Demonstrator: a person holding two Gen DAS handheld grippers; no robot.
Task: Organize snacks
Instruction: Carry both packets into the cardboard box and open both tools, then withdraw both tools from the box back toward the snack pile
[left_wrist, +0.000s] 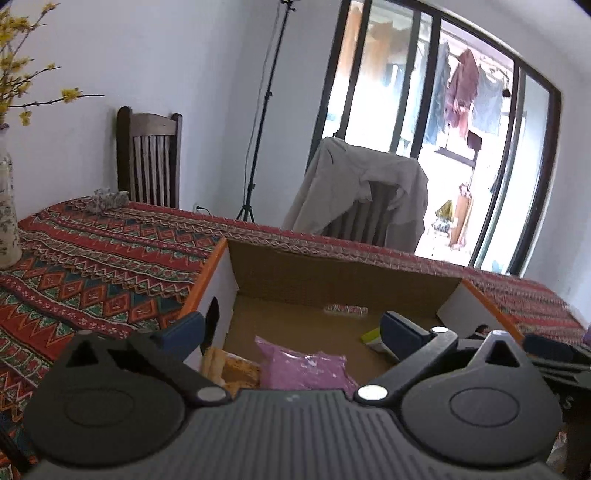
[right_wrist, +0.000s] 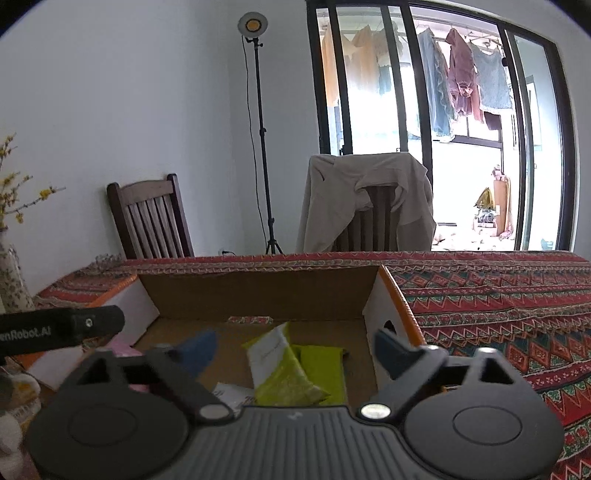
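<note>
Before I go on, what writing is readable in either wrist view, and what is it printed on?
"enRobot.AI": white lettering on the black bar at the left edge of the right wrist view; its start is cut off by the frame.
White and green packet in the cardboard box: faint print, too small to read.
Small patterned wrapper at the back of the box: too blurred to read.
Nothing else legible.

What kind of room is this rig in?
Likely a home dining room: a table under a patterned tablecloth, wooden chairs along it, laundry drying beyond the glass doors. Open cardboard box holds snacks.
</note>
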